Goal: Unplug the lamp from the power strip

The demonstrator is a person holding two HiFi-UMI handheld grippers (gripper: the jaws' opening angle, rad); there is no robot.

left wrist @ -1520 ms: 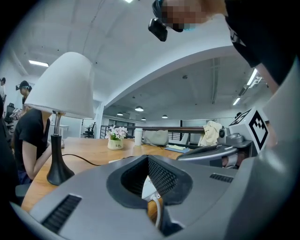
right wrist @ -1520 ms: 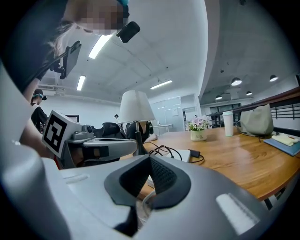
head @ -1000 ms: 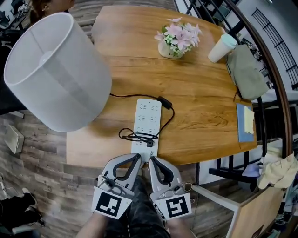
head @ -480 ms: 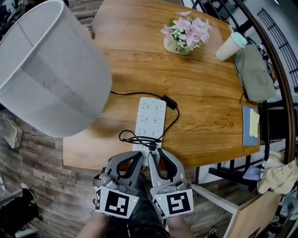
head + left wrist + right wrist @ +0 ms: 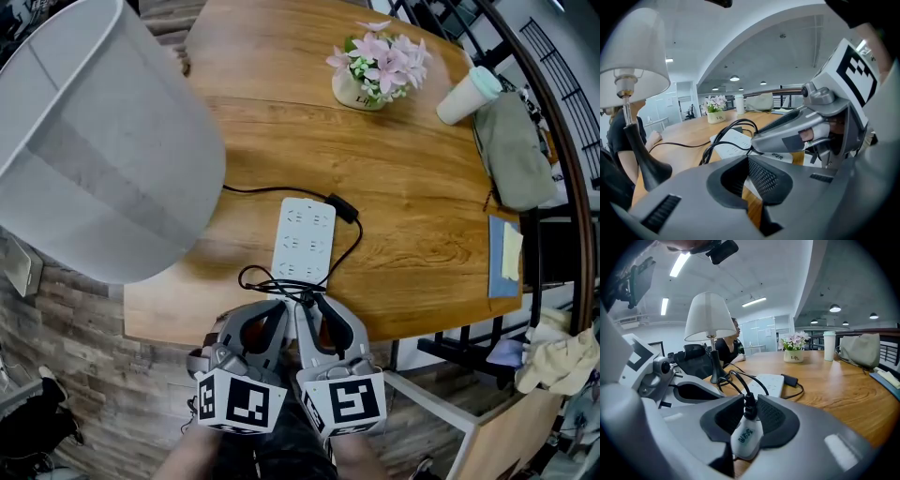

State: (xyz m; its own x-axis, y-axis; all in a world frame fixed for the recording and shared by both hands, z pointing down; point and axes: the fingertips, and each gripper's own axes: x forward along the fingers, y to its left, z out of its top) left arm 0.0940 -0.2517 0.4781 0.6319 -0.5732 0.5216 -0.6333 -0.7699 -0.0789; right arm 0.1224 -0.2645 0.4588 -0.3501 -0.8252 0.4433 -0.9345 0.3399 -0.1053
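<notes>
Right gripper view: right gripper [image 5: 749, 409] at the near end of the strip [image 5: 769, 384], jaws pinched on the black collar of the plug [image 5: 746, 439]. White plug body low between the jaws, toward the camera. Cord [image 5: 736, 376] looping up and away over the strip. Left gripper view: left gripper [image 5: 746, 176] just beside the right one, jaws pressed together and empty, plug outside them. Head view: both grippers at the near edge of the surface [image 5: 403, 187], lamp [image 5: 94, 141] at left.
</notes>
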